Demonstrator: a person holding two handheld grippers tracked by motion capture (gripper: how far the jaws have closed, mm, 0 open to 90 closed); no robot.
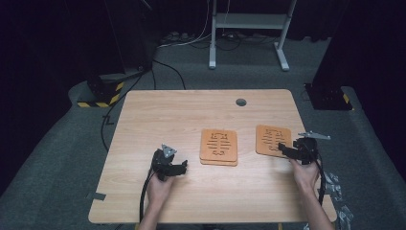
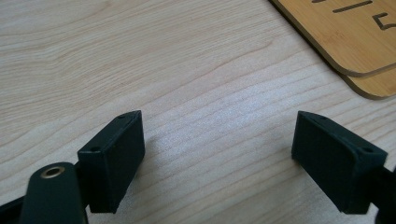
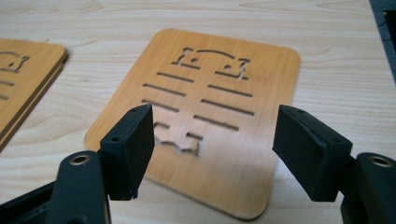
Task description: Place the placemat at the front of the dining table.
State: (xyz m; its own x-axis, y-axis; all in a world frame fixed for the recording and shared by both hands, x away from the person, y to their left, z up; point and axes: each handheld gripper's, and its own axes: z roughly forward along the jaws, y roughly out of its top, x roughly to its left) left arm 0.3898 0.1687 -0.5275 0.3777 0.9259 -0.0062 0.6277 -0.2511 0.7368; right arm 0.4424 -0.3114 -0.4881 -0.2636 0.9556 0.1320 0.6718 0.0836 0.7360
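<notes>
Single coaster lies flat near table's right edge – we hover right gripper over it, jaws apart, likely lining up grab. Left gripper gapes too, empty, beside coaster stack.

Table bright; surroundings dark (jaws blurred)

The left hand-held gripper spreads wide over bare table, stacked wooden boards near.
</notes>
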